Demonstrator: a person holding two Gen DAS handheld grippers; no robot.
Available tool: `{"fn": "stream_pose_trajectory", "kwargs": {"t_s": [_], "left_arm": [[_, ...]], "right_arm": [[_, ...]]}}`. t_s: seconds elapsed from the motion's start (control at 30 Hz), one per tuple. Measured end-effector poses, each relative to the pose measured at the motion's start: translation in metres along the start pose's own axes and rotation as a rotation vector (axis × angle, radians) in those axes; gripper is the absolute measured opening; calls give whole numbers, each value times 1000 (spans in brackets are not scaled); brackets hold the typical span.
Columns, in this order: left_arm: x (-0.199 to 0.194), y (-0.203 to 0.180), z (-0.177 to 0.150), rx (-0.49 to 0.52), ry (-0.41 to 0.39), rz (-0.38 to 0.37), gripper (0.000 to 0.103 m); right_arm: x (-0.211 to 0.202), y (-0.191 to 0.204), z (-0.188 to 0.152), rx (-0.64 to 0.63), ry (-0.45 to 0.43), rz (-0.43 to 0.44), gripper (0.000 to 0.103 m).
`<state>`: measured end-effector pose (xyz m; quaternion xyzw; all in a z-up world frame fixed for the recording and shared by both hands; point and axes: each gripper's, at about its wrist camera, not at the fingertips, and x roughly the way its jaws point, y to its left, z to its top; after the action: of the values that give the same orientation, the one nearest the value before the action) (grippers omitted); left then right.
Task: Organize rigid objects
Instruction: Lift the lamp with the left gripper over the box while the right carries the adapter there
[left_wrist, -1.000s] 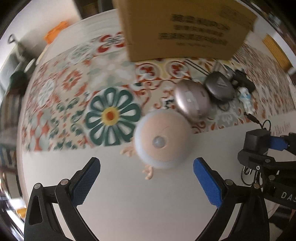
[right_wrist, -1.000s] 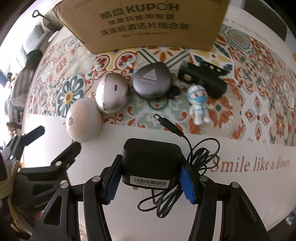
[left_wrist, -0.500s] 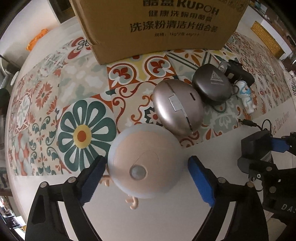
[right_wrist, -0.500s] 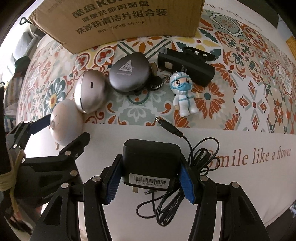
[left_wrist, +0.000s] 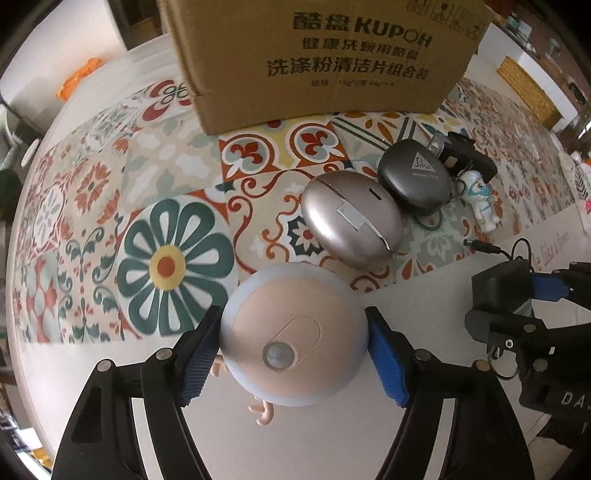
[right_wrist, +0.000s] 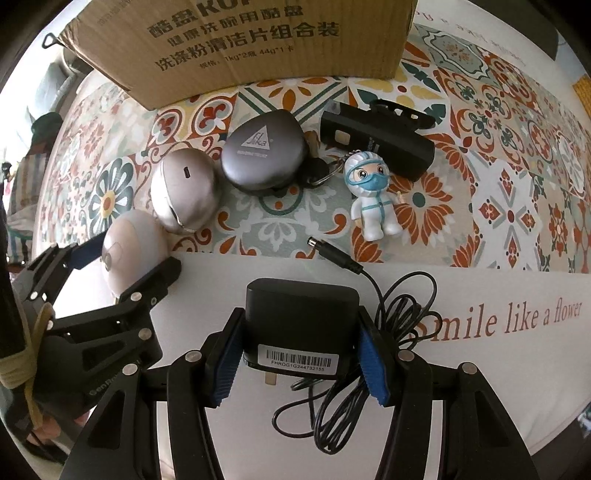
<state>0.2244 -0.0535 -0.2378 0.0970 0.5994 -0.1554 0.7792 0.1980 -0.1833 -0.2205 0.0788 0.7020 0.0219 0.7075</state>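
The left tongs are closing around the round lamp, a pale dome with a sensor window; its blue pads sit at the dome's two sides, touching or all but touching it. The lamp rests on the white strip of the table near its front edge, just beside the silver egg-shaped case. The right tongs pinch the black adapter firmly, its cord coiled loose on the table. Farther back lie the grey case, the figurine and a black device, then the cardboard box at the table's far edge. The step looks like grasping the lamp. Next, likely, a firm squeeze below the dome's widest part, then lifting both items toward the box.
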Motion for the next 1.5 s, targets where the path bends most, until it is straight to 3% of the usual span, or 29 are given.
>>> {"fn": "stream_pose_trajectory", "kwargs": {"t_s": [0.5,0.93,1.5], "left_arm": [[-45,15,-22,-97,-78,0,75],[-91,1,6,-107,-192,-28,75],[-156,1,62,-120,-362,-27,75]], "right_arm": [[-43,0,-11,-14,-84,47,56],[-93,-7,-15,-14,-203,90,56],[-168,-11,20,-7,-456,112,57]]}}
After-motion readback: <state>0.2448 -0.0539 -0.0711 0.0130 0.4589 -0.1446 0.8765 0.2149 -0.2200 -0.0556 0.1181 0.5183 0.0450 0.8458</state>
